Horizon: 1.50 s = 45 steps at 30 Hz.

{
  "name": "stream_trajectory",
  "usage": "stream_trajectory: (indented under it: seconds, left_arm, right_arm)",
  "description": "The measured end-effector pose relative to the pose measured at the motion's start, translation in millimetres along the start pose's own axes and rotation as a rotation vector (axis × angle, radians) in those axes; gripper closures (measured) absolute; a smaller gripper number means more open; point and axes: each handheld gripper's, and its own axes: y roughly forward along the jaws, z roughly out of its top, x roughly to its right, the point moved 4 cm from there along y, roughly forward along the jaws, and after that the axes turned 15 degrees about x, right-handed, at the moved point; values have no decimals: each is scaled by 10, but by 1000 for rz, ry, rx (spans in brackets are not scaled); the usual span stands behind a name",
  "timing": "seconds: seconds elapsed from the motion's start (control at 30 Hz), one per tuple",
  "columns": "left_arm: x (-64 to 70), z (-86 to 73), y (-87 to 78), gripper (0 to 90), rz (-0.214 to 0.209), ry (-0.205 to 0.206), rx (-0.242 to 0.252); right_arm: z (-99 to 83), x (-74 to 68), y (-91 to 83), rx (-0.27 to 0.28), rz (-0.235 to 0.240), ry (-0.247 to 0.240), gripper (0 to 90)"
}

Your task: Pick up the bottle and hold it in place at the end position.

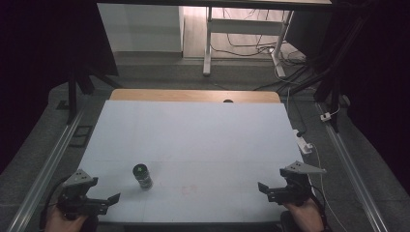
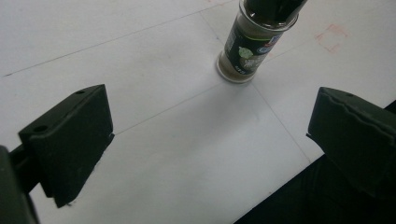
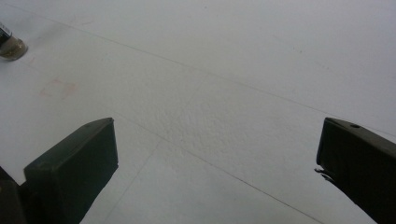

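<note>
Nearby, upright spice jar (image 1: 142, 176), untouched on white table (image 1: 193, 130).
Left gripper (image 1: 112, 198) and right gripper (image 1: 262, 186) both spread, empty; easily toppled by a glancing jaw.

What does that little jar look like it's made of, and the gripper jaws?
The jar looks like clear glass or hard plastic: brownish contents show through its wall near the base, under a glossy printed label. Its cap looks like dark plastic. The left gripper has matte black jaws, likely rubber or plastic, one with a ridged edge.
</note>
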Motion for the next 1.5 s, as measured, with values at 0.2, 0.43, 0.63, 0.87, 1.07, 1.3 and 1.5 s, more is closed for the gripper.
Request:
stream_trajectory:
  seconds: [0.2, 0.43, 0.63, 0.87, 1.07, 1.3, 1.5]
  left_arm:
    - [12, -2, 18, 15, -12, 13, -18]
    - [9, 0, 17, 6, -15, 7, -18]
    - [6, -1, 28, 2, -15, 4, -28]
    - [-1, 2, 26, 2, -22, -3, -27]
    - [23, 19, 38, 0, -25, 11, -21]
    - [29, 48, 63, 2, -56, 27, -1]
    - [49, 93, 129, 0, -98, 51, 9]
  right_arm:
    - [-9, -28, 18, -26, 17, -24, 0]
    - [-13, -43, 24, -34, 38, -32, 0]
    - [-17, -51, 33, -44, 47, -33, 0]
    - [-20, -57, 37, -50, 54, -42, 0]
    - [-20, -54, 37, -51, 57, -38, 0]
    - [-21, -55, 39, -53, 59, -37, 0]
    - [-23, -59, 44, -59, 61, -37, 0]
